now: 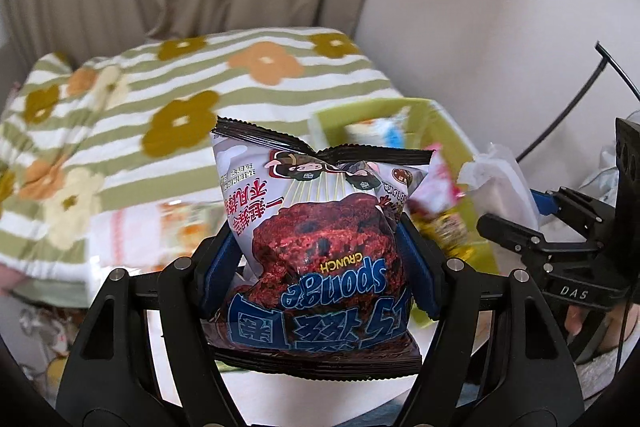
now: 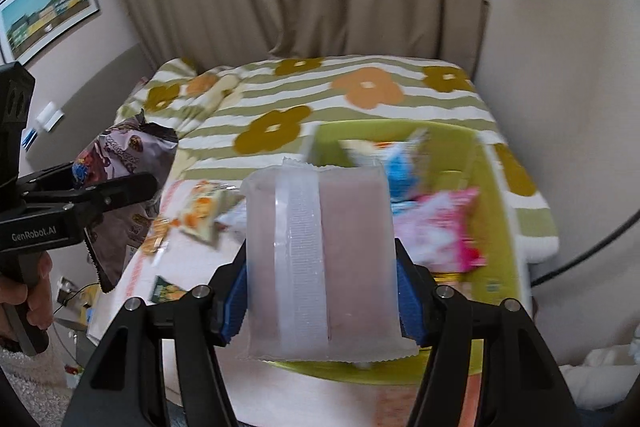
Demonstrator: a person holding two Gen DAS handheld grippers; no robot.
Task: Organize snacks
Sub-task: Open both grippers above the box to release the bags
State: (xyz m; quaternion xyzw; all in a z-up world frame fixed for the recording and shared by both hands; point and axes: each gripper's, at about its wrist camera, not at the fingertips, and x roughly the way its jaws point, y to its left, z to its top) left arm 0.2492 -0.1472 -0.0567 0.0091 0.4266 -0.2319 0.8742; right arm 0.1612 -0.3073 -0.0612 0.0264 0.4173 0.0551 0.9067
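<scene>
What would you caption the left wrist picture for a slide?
Left gripper clamps a Sponge Crunch snack bag near the green bin.

black tool (image 1: 320, 267), blue pads (image 1: 218, 267), silver screws, bare skin

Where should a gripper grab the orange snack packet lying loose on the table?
Probably pinch the orange snack packet across its short width near the middle, coming from above. It looks to lie flat on the table, left of the green bin, so its edges offer little. The view is blurred, so its seams are unclear.
</scene>
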